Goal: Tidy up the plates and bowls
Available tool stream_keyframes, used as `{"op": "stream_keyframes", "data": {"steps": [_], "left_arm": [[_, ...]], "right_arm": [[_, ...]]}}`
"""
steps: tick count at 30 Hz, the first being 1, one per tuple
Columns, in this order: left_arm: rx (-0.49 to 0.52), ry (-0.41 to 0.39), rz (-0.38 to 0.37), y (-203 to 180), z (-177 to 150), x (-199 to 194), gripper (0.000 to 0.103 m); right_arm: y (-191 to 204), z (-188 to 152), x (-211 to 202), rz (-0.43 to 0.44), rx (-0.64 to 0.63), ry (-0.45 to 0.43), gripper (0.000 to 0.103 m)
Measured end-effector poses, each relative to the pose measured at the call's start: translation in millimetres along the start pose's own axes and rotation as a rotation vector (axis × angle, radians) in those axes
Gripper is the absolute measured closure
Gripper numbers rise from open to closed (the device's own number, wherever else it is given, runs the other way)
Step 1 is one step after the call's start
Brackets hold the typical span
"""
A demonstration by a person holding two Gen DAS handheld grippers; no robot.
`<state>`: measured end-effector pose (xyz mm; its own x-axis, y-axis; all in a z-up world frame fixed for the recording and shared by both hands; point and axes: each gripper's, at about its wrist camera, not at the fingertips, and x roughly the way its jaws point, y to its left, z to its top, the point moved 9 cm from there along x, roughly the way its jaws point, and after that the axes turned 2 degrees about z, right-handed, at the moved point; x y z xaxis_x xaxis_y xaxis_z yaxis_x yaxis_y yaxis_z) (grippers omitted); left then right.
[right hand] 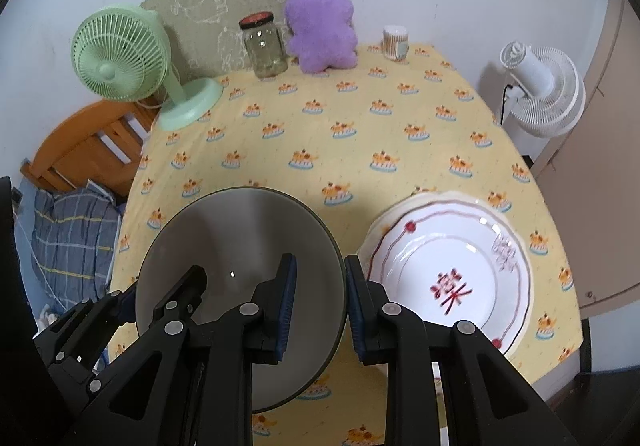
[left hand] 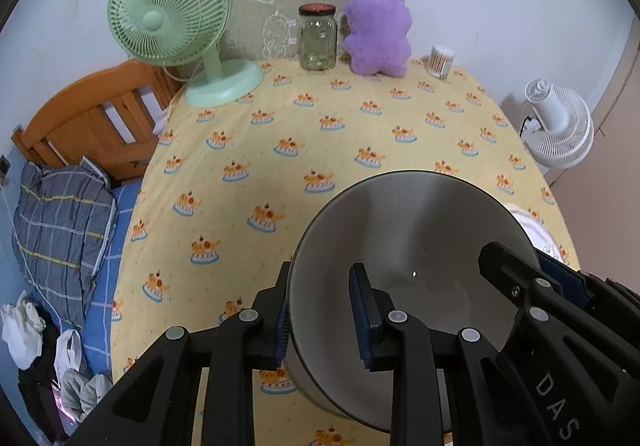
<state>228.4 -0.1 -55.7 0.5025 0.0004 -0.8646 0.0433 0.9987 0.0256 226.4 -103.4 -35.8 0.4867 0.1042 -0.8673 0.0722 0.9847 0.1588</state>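
Observation:
A grey bowl [left hand: 416, 246] with a dark rim sits tilted over the near part of the yellow-clothed table [left hand: 320, 149]. My left gripper [left hand: 320, 310] straddles its left rim, one finger outside and one inside. My right gripper [right hand: 320, 302] straddles the bowl's [right hand: 240, 246] right rim the same way. Gaps show between the pads and the rim on both, so neither grips it. White plates with red characters [right hand: 452, 274] are stacked to the right of the bowl; their edge shows in the left wrist view [left hand: 540, 234].
Along the table's back edge stand a green desk fan [left hand: 176, 13], a glass jar [left hand: 318, 37], a purple plush toy [left hand: 378, 29] and a small cup of swabs [left hand: 441, 61]. A white floor fan [right hand: 540, 89] stands right of the table. A bed lies to the left.

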Motion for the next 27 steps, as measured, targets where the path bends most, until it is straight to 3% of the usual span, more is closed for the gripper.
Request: {"op": "stream_keyframes", "data": {"steps": [14,27], "left_arm": [[-0.013,0.084,-0.005,18,-35,33,0.079],[-0.017,0.098,-0.039,14,-36,46,0.077]], "right_arm": [[13,-35,37,-0.021,-0.021,0.091,0.075],[13,-31,48,-0.080,-0.079,0.087,0.072]]}}
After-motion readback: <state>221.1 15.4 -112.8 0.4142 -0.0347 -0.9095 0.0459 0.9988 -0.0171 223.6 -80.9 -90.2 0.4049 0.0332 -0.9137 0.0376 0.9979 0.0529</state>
